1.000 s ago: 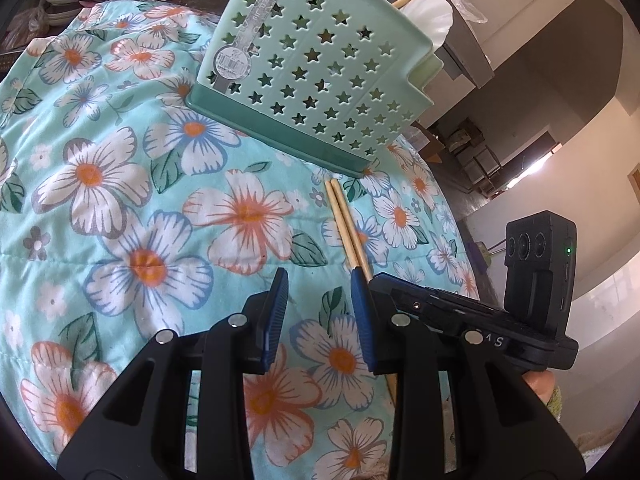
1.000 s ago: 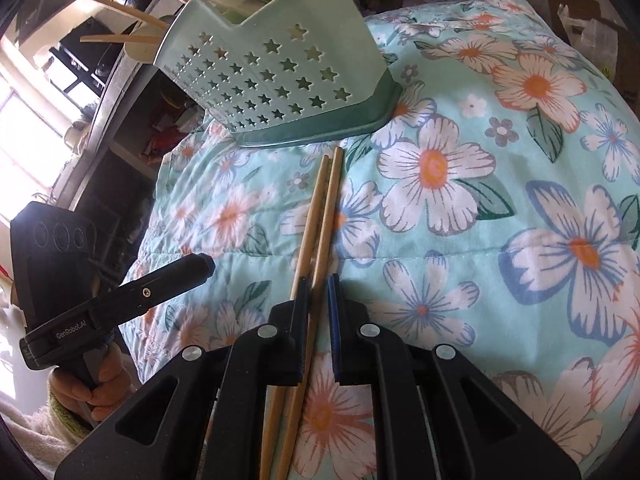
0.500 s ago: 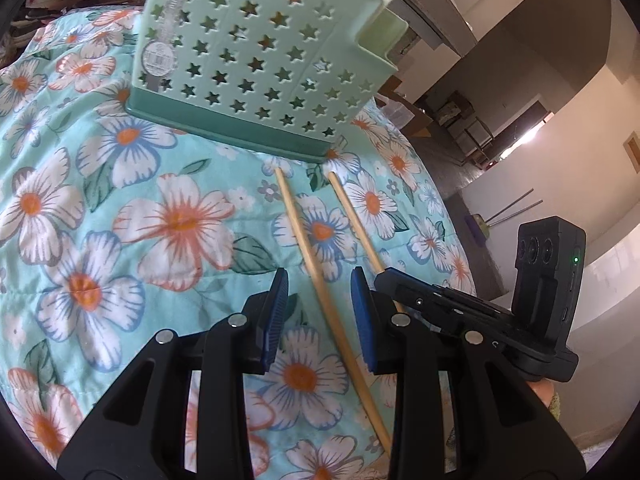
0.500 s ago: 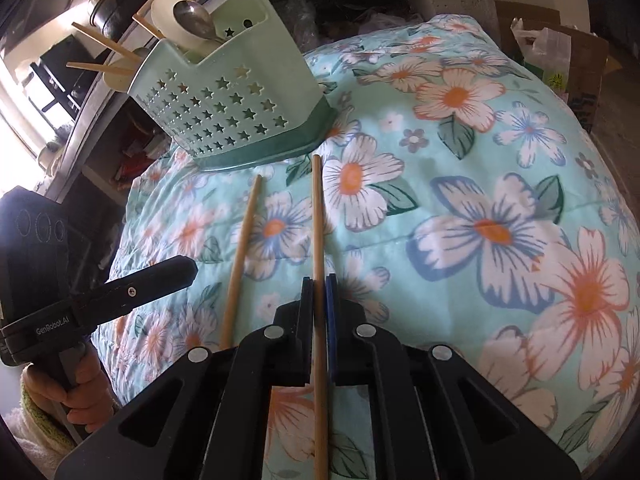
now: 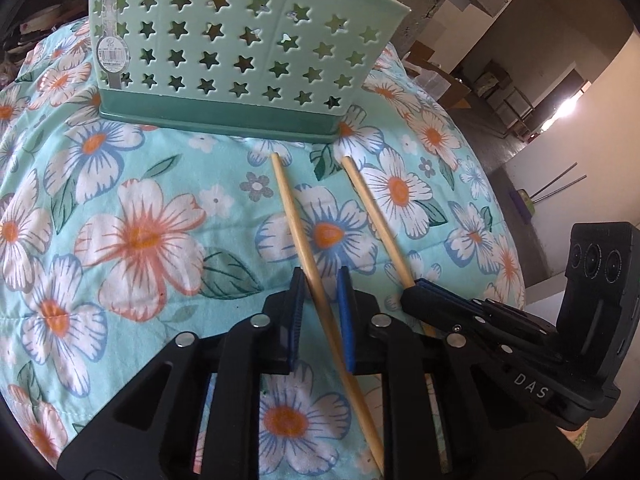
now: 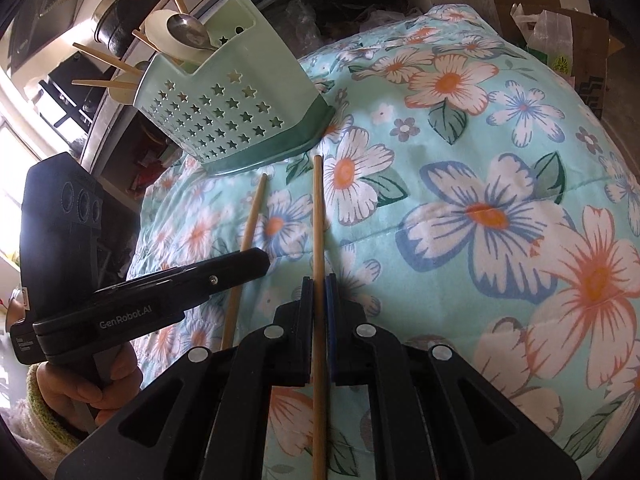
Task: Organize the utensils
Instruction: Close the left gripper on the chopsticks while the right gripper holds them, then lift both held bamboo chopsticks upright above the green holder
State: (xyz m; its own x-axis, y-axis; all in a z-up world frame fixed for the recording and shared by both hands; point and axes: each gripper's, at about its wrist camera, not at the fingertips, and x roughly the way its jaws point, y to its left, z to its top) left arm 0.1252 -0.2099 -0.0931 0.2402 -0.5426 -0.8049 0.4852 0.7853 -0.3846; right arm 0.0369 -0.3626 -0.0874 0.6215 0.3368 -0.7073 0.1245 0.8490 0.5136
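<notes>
Chopsticks lie side by side at centre frame, below the green star-holed caddy (image 5: 248, 40). Right gripper (image 6: 319, 280) is clamped on the right chopstick (image 6: 318, 208); left gripper (image 5: 319, 280) has just been closing around the left chopstick (image 5: 290, 208), pads not visibly pressing. Seat that grip squarely before lifting.

holder (image 5: 248, 40): top cut off | chopstick (image 6: 319, 360): near end cut off

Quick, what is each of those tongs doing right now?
Left tongs: jaws just closing around one chopstick, small gap still visible.
Right tongs: shut on the other chopstick.
</notes>
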